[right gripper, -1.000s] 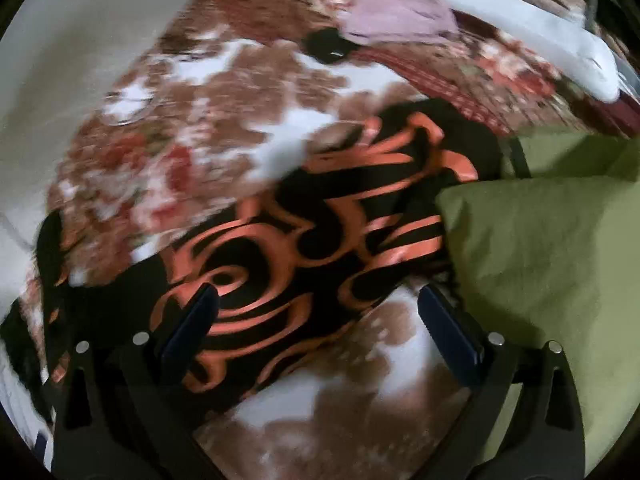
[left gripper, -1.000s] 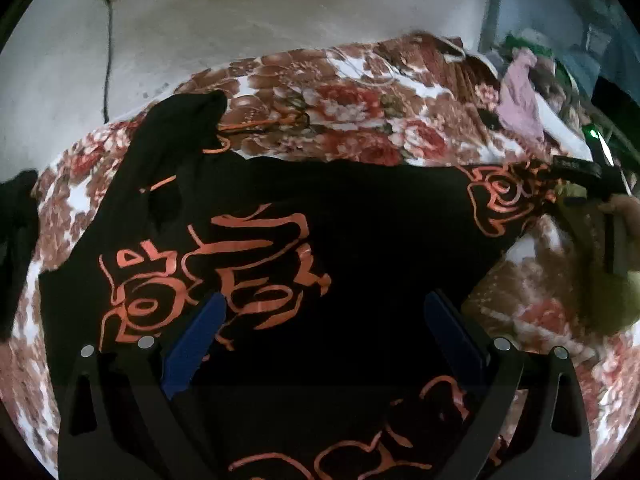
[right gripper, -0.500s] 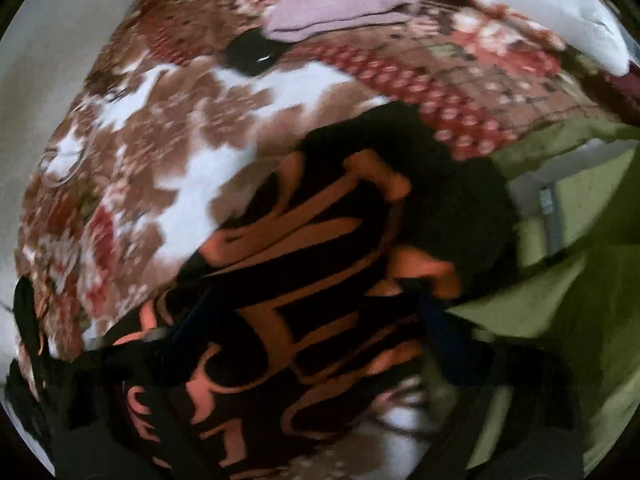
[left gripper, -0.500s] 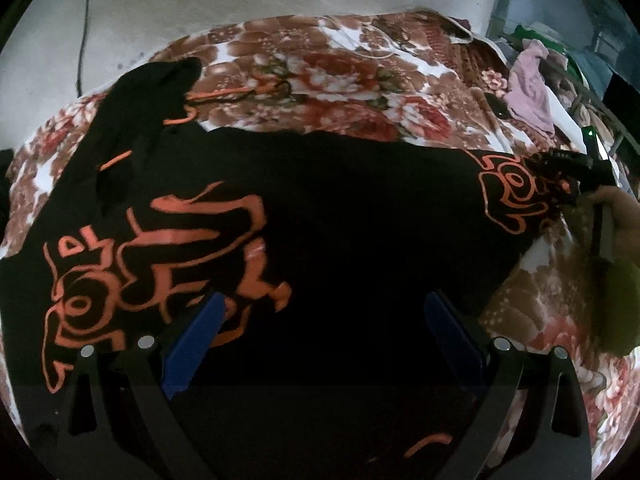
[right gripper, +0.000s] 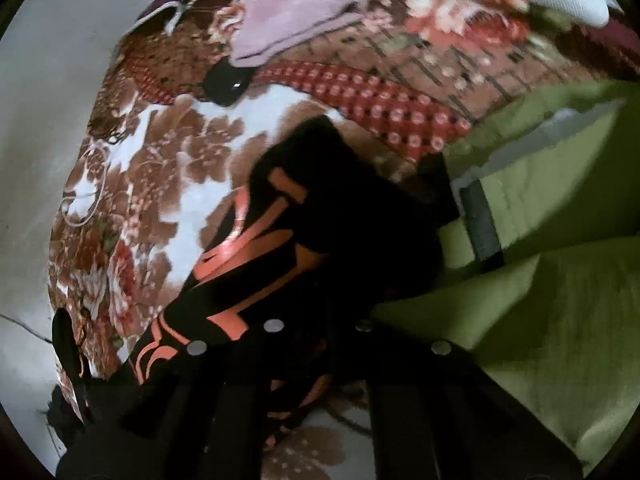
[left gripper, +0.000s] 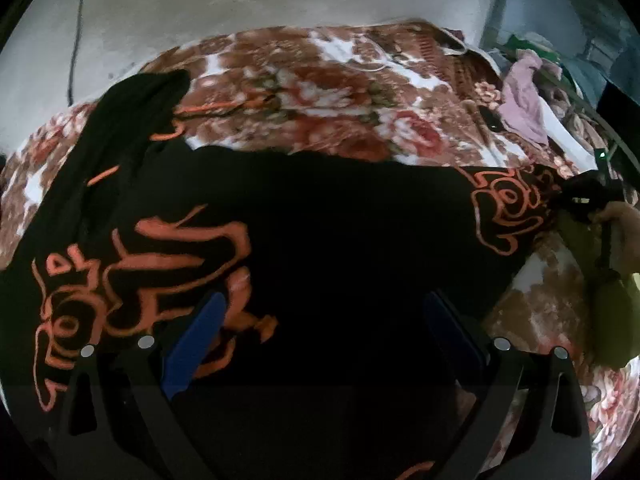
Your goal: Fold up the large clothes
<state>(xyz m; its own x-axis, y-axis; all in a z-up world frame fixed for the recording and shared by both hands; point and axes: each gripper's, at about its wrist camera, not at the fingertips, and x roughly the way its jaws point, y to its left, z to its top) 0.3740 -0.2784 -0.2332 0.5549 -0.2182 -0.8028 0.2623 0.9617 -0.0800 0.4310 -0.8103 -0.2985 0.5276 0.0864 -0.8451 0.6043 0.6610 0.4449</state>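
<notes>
I can't see my right gripper's point(right gripper: 320, 344) fingertips; the black shirt point(right gripper: 340, 216) covers them. The shirt's bottom runs off the lower edge in the left view. The green cloth point(right gripper: 560, 320) is cut off at right.

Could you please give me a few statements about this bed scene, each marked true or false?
1. The left gripper is open above the black garment with orange print. True.
2. The right gripper is open and clear of the cloth. False: its jaws stand close together on the garment's printed end.
3. The garment lies on a plain white sheet. False: it lies on a brown and red floral blanket.
4. A lilac cloth lies on the blanket, beyond the garment. True.
5. The garment is folded into a small square. False: it is spread wide across the bed.
</notes>
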